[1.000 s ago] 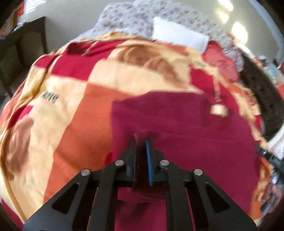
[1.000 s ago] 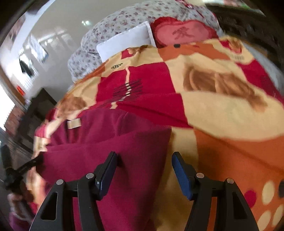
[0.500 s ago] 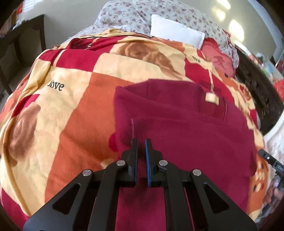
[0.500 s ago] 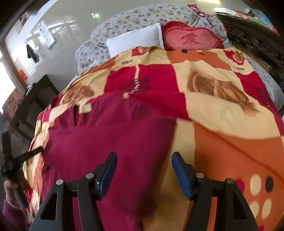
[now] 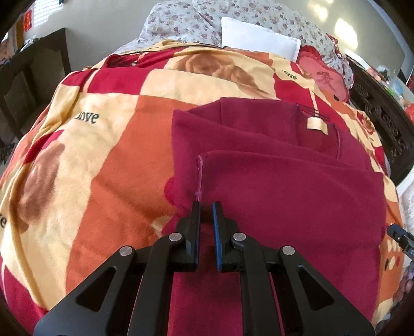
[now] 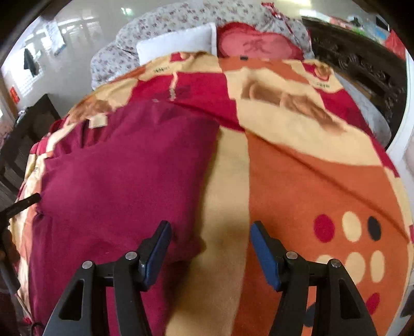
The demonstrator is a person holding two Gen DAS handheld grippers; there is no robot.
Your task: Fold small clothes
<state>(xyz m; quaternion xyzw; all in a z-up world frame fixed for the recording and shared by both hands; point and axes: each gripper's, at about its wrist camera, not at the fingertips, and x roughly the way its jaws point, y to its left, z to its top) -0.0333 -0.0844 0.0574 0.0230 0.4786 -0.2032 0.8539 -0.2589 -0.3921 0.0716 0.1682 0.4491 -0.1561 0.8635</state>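
Observation:
A dark red garment (image 5: 284,186) lies flat on a patterned blanket (image 5: 103,144), its bottom part folded up over its body, with a beige neck label (image 5: 317,125) at the far end. It also shows in the right wrist view (image 6: 124,175). My left gripper (image 5: 206,206) hovers at the garment's left edge near the fold, jaws nearly together with a narrow gap and no cloth between them. My right gripper (image 6: 209,230) is open and empty, over the garment's right edge and the blanket.
Pillows at the head of the bed: a white one (image 5: 258,38), a floral one (image 5: 181,20) and a red heart cushion (image 6: 258,46). Dark wooden furniture (image 5: 28,77) stands on the left, a carved dark bed frame (image 6: 362,72) on the right.
My left gripper let go of the garment's folded edge and drew back toward me. My right gripper stayed open and also pulled back; the garment now lies flat, folded.

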